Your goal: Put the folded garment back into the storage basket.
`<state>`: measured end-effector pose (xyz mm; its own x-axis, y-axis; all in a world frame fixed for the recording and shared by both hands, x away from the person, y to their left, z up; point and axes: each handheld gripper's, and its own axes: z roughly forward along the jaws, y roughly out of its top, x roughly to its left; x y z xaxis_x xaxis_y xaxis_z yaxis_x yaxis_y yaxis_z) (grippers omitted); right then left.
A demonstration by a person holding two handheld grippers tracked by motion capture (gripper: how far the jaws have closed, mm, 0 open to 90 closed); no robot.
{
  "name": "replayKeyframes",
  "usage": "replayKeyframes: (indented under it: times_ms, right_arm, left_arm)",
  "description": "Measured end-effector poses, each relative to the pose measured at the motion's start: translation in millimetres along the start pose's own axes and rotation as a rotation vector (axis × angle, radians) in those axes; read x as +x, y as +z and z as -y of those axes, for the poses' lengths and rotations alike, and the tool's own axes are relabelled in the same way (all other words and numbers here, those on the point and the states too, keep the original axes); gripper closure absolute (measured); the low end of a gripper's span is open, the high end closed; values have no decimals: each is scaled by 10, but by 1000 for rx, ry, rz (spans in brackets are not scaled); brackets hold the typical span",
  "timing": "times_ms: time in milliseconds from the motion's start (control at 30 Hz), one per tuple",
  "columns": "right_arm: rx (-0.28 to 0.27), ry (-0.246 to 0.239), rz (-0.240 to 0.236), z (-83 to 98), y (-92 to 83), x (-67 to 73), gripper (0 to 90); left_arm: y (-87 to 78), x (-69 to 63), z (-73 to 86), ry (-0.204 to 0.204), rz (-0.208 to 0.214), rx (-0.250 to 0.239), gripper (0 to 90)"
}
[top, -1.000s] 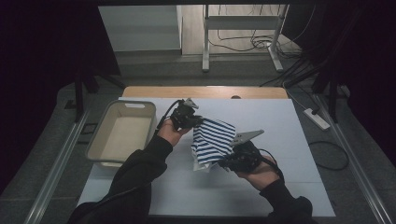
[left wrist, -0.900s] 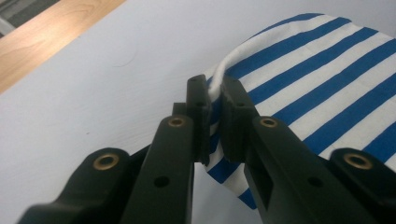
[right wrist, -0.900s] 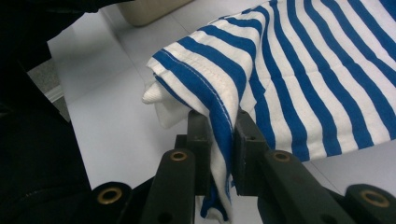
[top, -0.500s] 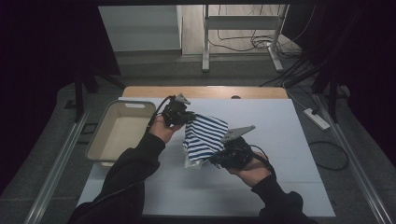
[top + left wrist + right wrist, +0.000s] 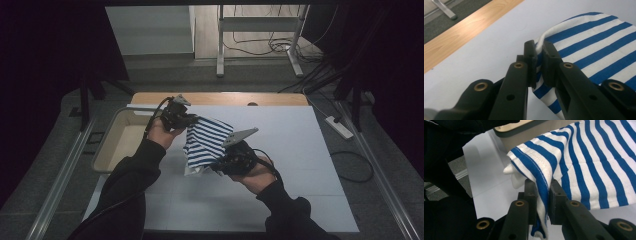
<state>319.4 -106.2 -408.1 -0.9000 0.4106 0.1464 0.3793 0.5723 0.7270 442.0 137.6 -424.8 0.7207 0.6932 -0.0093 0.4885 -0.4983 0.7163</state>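
Observation:
A folded blue-and-white striped cloth (image 5: 205,142) hangs above the white table top, held between both grippers. My left gripper (image 5: 187,120) is shut on its far left edge; in the left gripper view the cloth (image 5: 599,50) is pinched between the black jaws (image 5: 539,62). My right gripper (image 5: 220,164) is shut on the near lower edge; in the right gripper view a folded hem of the cloth (image 5: 541,172) sits between its jaws (image 5: 542,200). The cloth sags a little between the two grips.
A beige tray (image 5: 107,150) lies at the table's left edge, just left of my left hand; its rim (image 5: 524,131) shows behind the cloth. A wooden strip (image 5: 225,98) borders the table's far edge. A power strip (image 5: 338,127) and cables lie on the floor to the right.
Both grippers have carried the striped cloth leftward, toward the tray, keeping their grips. The cloth has stayed lifted and folded.

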Motion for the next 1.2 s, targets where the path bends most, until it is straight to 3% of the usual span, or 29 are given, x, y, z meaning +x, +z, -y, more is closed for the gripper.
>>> replayKeyframes:
  times_ms: [633, 933, 1200]
  right_arm:
    - [-29, -30, -21, -408, 115, 21, 798]
    - [-25, -54, -23, -586, 280, 69, 800]
    - [-34, -56, -53, -703, 412, 105, 800]
  left_arm:
    - [-352, 325, 25, -53, -43, -35, 829]
    - [-477, 486, 100, -71, -74, -36, 830]
    - [-608, 603, 188, -84, -101, -35, 831]
